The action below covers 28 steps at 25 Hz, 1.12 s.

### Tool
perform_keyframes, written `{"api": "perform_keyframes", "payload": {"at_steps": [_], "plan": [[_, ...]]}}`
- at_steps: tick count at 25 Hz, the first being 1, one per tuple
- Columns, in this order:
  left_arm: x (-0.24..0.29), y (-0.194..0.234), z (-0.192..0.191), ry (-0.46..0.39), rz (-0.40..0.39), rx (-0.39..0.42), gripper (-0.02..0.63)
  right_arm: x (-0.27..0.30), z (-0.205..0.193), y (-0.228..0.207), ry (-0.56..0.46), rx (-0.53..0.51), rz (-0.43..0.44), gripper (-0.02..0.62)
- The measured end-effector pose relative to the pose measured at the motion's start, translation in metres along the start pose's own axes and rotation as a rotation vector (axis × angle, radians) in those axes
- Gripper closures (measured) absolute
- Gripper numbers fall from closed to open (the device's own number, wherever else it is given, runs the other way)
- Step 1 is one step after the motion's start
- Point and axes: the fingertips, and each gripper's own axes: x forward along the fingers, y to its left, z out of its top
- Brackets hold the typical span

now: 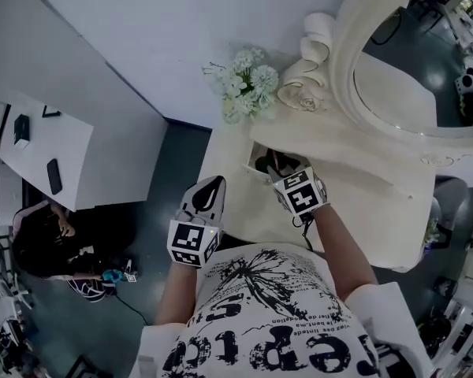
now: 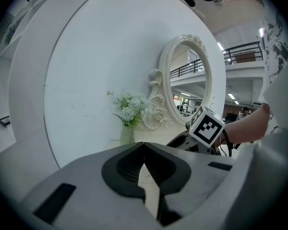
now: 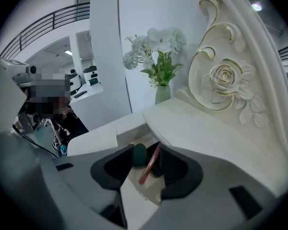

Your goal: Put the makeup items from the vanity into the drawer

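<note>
Drop-off step in hand at open cream drawer (image 1: pixel 258 157). Right gripper (image 3: pixel 146 150) jaws apart; slim pink makeup stick (image 3: pixel 150 166) loose between, apparently down in drawer beside dark green round item (image 3: pixel 138 153). Left gripper (image 2: pixel 144 145) closed, empty. Next, likely: lift right clear, scan cream vanity top (image 1: pixel 355 187).

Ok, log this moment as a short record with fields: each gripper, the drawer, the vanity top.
left gripper: shut, nothing between its jaws, held back from the drawer
right gripper: jaws apart, over the drawer
drawer: open
in the drawer: pink stick, slanted between the right gripper's jaws and not pinched; dark green round item beside it
vanity top: white flowers in a vase, mirror behind
</note>
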Motion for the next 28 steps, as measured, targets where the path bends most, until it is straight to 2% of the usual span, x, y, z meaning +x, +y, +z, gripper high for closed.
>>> {"api": "perform_keyframes", "payload": {"at_steps": [6,9,14,23,28], "plan": [[0.006,-0.011,0.008,-0.013,-0.039,0.025,0.586,-0.026,0.005,-0.011,-0.074,0.071,-0.047,0.439],[0.010,-0.020,0.014,-0.023,-0.070,0.047,0.586,-0.049,0.011,-0.020,-0.152,0.115,-0.088,0.523],[0.013,-0.034,0.040,-0.060,-0.121,0.118,0.586,-0.099,0.025,-0.026,-0.296,0.188,-0.103,0.564],[0.022,-0.059,0.077,-0.118,-0.211,0.194,0.586,-0.177,0.039,-0.032,-0.554,0.155,-0.243,0.578],[0.021,-0.071,0.092,-0.143,-0.238,0.222,0.586,-0.201,0.034,-0.022,-0.650,0.181,-0.202,0.578]]}}
